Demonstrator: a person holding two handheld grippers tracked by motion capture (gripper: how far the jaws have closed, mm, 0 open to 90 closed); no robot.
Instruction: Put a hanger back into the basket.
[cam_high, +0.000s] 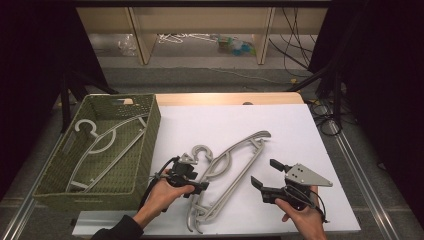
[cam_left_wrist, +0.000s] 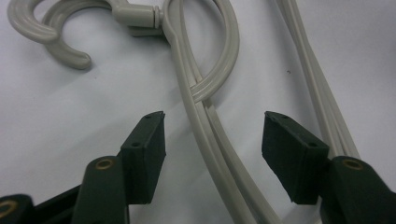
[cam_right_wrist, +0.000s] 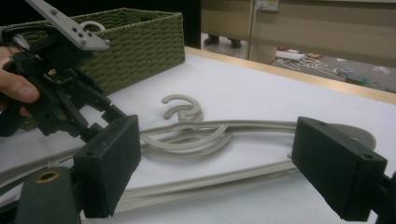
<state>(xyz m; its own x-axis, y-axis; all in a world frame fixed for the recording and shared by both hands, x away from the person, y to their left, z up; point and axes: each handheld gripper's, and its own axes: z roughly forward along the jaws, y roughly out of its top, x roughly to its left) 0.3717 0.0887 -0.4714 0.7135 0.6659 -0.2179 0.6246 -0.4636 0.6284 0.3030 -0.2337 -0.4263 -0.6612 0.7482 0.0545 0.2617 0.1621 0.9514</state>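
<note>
- Tongs, left (cam_high: 196, 184): jaws part-open astride the shoulder bar of the grey hanger (cam_high: 235, 165) on the table (cam_high: 300, 130), pads not yet touching; likely lining up a grip.
- Right tongs (cam_high: 264, 175): jaws wide, empty, beside the hanger, probably waiting.
- Woven basket (cam_high: 147, 145) at far left holds another hanger (cam_high: 107, 140), the likely destination.

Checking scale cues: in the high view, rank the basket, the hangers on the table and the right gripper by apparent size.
1. basket, largest by far.
2. hangers on the table, long but thin.
3. right gripper, smallest, though it is nearer the camera, which flatters it.
</note>
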